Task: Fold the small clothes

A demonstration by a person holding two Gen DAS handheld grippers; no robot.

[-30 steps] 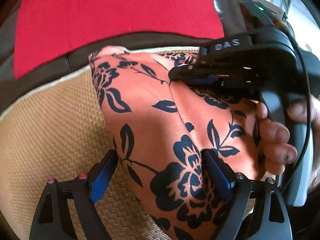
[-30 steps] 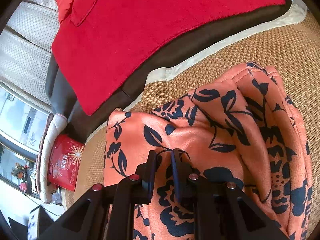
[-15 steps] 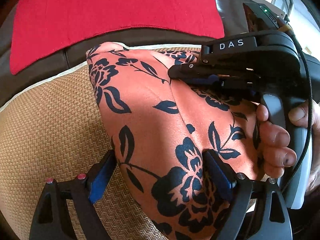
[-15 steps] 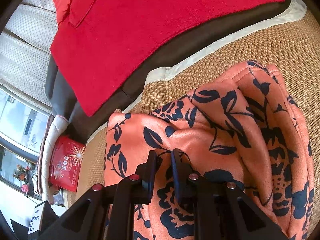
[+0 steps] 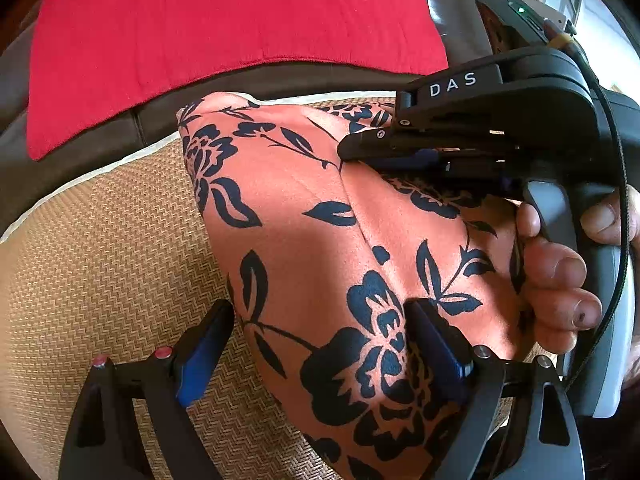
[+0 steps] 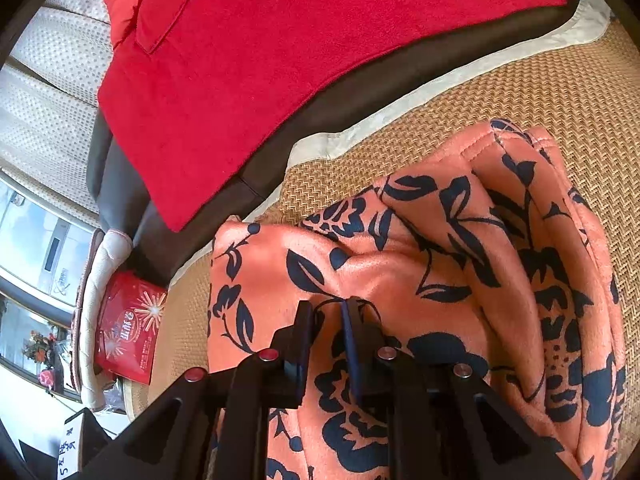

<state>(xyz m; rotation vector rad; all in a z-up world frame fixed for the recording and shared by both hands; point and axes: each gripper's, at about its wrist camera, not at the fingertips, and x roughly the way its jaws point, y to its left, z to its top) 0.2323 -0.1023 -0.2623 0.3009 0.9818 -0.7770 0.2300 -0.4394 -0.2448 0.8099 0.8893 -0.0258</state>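
Observation:
An orange garment with a dark floral print lies bunched on a woven tan mat; it also shows in the right wrist view. My left gripper is open, its blue-padded fingers astride the near end of the garment. My right gripper is shut on a fold of the garment. In the left wrist view the right gripper pinches the cloth at the far right, held by a hand.
A red cloth lies over a dark brown cushion behind the mat. A red packet lies at the left, past the mat edge, beside a window.
The garment has shifted slightly right and down in the left wrist view. The right gripper stays shut on the fold. The left gripper stays open.

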